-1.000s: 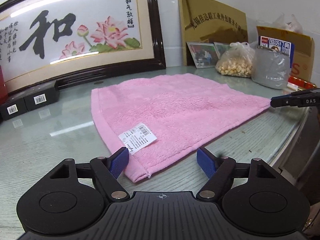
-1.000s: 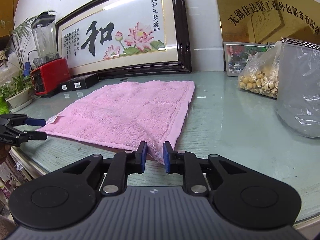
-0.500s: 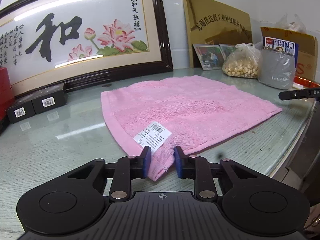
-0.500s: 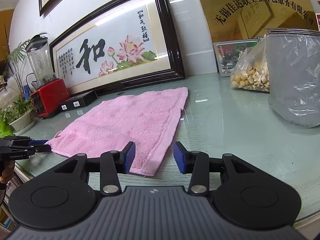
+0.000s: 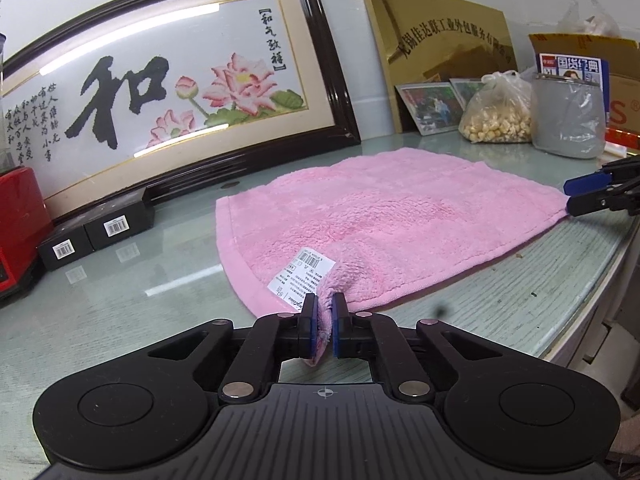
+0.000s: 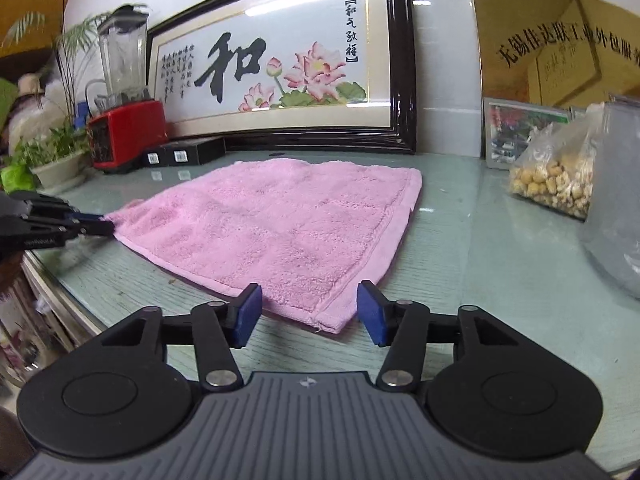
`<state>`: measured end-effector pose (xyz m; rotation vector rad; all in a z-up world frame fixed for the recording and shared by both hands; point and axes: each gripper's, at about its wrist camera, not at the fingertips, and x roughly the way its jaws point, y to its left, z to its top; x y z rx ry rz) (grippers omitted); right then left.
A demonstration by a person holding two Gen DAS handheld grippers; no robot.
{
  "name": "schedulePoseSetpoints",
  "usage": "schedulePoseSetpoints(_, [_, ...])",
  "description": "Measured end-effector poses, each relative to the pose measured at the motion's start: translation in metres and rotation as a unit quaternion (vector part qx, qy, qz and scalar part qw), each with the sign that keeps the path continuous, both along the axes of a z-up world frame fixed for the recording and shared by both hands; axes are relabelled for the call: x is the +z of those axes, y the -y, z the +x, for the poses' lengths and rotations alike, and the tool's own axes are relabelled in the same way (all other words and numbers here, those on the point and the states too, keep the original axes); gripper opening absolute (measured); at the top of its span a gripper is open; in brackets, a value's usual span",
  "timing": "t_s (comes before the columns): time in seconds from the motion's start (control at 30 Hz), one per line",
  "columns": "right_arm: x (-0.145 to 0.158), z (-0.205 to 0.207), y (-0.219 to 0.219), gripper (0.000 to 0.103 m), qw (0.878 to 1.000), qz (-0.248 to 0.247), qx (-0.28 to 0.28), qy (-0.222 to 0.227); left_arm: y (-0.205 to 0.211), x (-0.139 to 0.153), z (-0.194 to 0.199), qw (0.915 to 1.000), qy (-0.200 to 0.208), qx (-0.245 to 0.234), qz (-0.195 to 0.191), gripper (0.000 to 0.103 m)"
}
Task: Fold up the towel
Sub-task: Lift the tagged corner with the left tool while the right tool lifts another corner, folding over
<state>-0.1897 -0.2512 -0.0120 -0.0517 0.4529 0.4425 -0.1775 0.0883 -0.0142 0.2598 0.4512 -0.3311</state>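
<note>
The soft pink square towel [image 5: 384,216] is spread flat on the glass counter [image 5: 120,300], its six o'clock corner pinched by the left tongs [image 5: 322,322], while the right tongs [image 6: 308,314], half open, are closing around another corner so both can be lifted.

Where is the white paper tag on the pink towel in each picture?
Left wrist view: the white tag lies on the pink towel's near corner, just above the left tongs, which pinch that corner.
Right wrist view: the tag does not show; that corner sits far left, pinched in the left tongs.
Shared landmark: the framed lotus picture against the wall behind the towel.
</note>
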Motion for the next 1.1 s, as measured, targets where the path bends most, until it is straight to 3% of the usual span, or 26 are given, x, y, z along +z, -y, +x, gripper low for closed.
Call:
schedulePoseSetpoints(0.17, [-0.001,-0.005,0.006,0.015,1.000,0.030,-0.006,-0.004,-0.002,0.001,-0.002,0.9998,-0.004,0.004,-0.020,0.006])
schedulePoseSetpoints(0.67, [0.037,-0.022,0.020,0.014,0.995,0.077,-0.024,0.051,-0.001,0.046,-0.017,0.9936,0.066,0.026,-0.088,0.005])
schedulePoseSetpoints(0.9, [0.081,0.011,0.012,0.014,0.989,0.097,-0.045,0.101,0.009,0.084,0.026,0.9896,0.085,0.054,-0.102,0.005])
schedulePoseSetpoints(1.1, [0.104,0.085,0.002,0.014,0.989,0.100,-0.068,0.089,0.018,0.094,0.094,0.9886,0.067,0.100,-0.090,0.005])
